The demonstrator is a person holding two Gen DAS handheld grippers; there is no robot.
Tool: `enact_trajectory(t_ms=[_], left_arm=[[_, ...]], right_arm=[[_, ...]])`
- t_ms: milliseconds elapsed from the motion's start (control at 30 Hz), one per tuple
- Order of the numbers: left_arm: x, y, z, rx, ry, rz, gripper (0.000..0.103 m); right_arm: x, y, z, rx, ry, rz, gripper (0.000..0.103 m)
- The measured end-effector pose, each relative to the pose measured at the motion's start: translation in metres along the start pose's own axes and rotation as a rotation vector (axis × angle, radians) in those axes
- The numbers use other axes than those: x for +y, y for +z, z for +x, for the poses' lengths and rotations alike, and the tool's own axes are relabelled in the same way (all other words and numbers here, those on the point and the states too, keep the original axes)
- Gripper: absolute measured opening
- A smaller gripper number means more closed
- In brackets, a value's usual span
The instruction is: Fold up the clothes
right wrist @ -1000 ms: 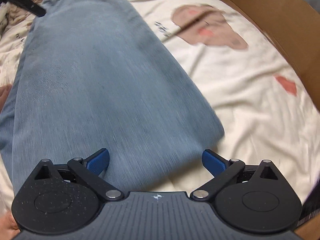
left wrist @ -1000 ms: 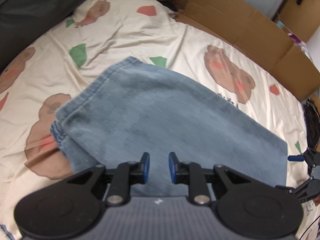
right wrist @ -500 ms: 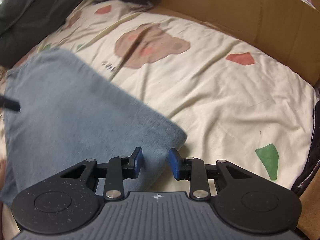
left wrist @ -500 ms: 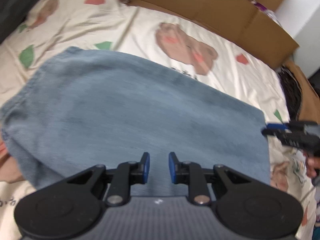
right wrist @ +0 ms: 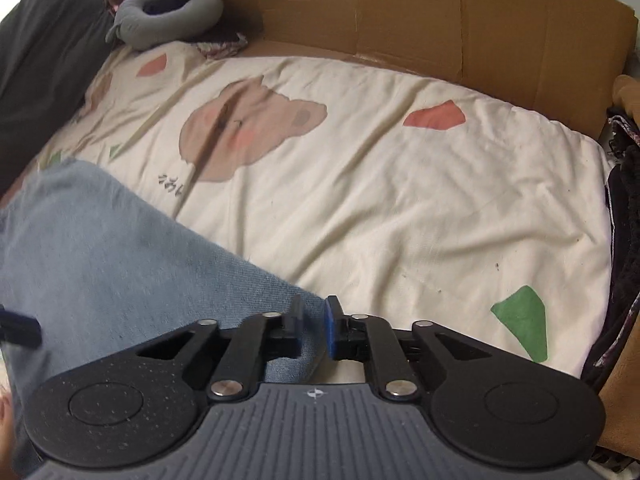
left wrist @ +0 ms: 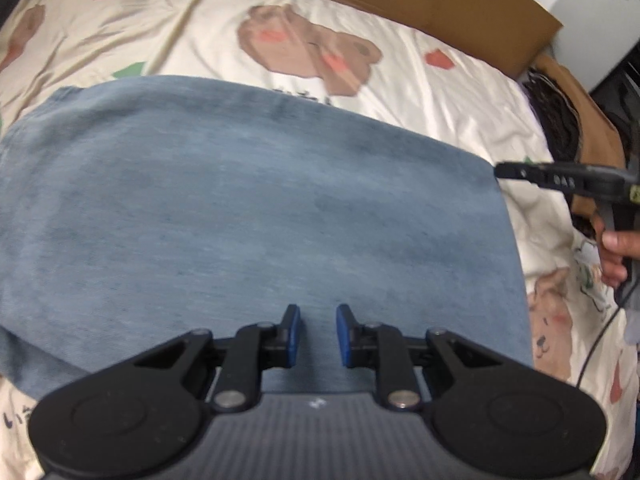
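Right gripper [right wrist: 313, 330] closed onto jeans [right wrist: 120, 264] corner since earlier.

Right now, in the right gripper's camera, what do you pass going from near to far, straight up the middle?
Right gripper → corner of the jeans → bedsheet → cardboard.

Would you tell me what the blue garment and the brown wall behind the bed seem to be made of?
Blue garment: likely denim, matte and faded, with a fine diagonal weave showing near the right gripper. Brown wall: corrugated cardboard by its look, dull tan, with straight fold creases.
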State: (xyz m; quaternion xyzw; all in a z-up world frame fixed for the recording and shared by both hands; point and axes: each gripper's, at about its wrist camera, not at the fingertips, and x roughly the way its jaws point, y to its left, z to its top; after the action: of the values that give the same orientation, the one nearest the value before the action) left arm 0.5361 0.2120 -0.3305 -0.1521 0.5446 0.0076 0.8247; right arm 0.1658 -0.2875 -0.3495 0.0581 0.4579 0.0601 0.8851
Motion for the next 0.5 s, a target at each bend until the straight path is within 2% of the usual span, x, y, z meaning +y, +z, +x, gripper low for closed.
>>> enact_trajectory(t_ms=[200, 500], left_arm=[[-0.008, -0.002, 0.009, 0.047, -0.032, 0.016, 0.016], [-0.019, -0.001, 0.002, 0.109, 0.009, 0.089, 0.016]], right_arm=[[0.009, -0.018, 0.006, 0.046, 0.012, -0.029, 0.005], [0.028, -0.061, -0.021, 0.069, 0.056, -0.091, 0.006]])
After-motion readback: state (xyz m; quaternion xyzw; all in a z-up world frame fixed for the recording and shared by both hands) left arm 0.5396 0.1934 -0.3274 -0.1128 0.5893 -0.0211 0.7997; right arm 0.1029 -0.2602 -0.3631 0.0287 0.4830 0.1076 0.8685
